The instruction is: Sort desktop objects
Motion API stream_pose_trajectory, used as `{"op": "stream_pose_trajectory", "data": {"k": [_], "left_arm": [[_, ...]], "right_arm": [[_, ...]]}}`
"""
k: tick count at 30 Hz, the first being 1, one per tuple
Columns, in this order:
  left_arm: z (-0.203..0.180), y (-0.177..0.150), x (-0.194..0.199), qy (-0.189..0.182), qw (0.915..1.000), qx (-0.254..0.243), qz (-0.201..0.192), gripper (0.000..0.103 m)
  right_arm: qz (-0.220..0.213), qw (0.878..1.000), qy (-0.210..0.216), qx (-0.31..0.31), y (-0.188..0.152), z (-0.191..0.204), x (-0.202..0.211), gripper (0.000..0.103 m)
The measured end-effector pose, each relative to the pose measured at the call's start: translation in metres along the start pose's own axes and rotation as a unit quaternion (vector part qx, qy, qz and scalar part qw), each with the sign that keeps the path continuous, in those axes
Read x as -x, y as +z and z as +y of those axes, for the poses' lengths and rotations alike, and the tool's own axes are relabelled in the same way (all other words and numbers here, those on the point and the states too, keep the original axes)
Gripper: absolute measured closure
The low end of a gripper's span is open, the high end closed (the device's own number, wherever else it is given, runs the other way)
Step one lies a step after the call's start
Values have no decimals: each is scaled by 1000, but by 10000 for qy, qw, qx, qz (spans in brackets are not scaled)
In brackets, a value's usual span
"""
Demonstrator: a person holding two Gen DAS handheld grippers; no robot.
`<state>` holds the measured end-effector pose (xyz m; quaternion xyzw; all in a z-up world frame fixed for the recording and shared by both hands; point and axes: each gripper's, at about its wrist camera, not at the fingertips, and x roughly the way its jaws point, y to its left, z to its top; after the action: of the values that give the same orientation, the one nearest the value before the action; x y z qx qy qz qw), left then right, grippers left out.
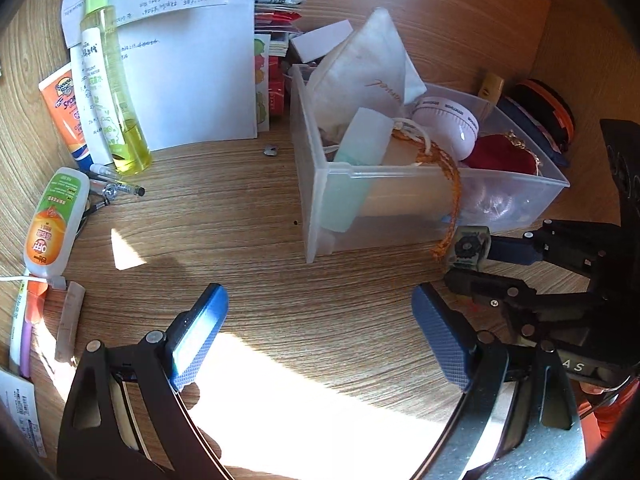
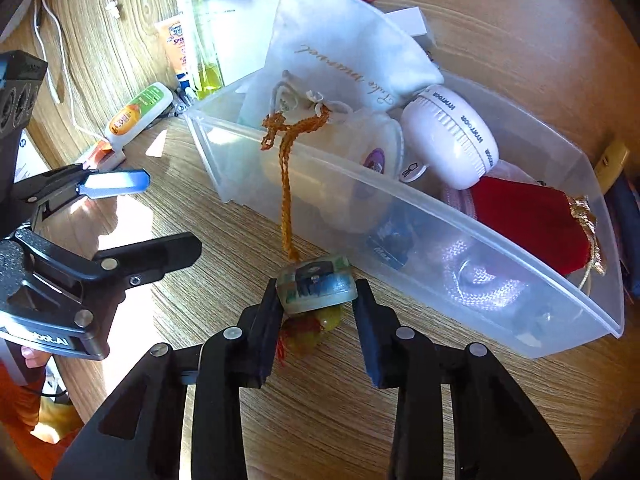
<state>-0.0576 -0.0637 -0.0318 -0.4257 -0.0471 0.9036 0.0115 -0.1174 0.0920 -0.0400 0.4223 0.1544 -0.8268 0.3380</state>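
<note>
A clear plastic bin (image 1: 400,196) (image 2: 440,248) stands on the wooden desk, holding a white cloth pouch (image 2: 344,40), a white round case (image 2: 452,136), a red pouch (image 2: 528,220) and other items. My right gripper (image 2: 318,300) is shut on a small translucent round charm (image 2: 316,284) just in front of the bin; its orange braided cord (image 2: 286,200) runs up over the bin's rim. The charm also shows in the left wrist view (image 1: 468,246). My left gripper (image 1: 320,336) is open and empty above bare desk, left of the right gripper.
At the left lie an orange-labelled repellent bottle (image 1: 52,224), a tall yellow-green bottle (image 1: 116,92), a sunscreen tube (image 1: 66,116), pens (image 1: 116,188) and white papers (image 1: 188,60). A small silver piece (image 1: 271,151) lies near the bin. Dark pouches (image 1: 544,116) sit behind the bin.
</note>
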Motion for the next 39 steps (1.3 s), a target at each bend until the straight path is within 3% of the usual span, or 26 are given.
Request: {"op": "stream_pose_trajectory", "data": {"k": [11, 14, 16, 18, 20, 22, 28, 39], "left_arm": [[-56, 5, -15, -308, 9980, -489, 240, 9], [-73, 8, -18, -166, 9974, -689, 136, 14], [-83, 10, -25, -102, 9958, -881, 241, 40], [-92, 10, -35, -82, 9942, -1001, 379, 52], [-98, 10, -37, -51, 9935, -1085, 352, 58], [-100, 9, -37, -45, 9931, -1126, 328, 83], [-92, 10, -27, -136, 9951, -948, 253, 84], [-76, 40, 27, -490, 9955, -707, -396, 84]], "right_arm": [[-429, 9976, -108, -524, -22, -45, 46, 71], [-524, 9966, -114, -630, -25, -55, 53, 71], [-578, 9959, -111, -685, -29, -61, 59, 71], [-625, 9953, -106, -732, -31, -66, 65, 71], [-670, 9950, -85, -740, -32, -67, 68, 71], [-704, 9946, -85, -753, -33, -67, 69, 71], [-760, 9940, -64, -787, -33, -66, 70, 71], [-1026, 9910, -86, -859, -20, -72, 86, 71]]}}
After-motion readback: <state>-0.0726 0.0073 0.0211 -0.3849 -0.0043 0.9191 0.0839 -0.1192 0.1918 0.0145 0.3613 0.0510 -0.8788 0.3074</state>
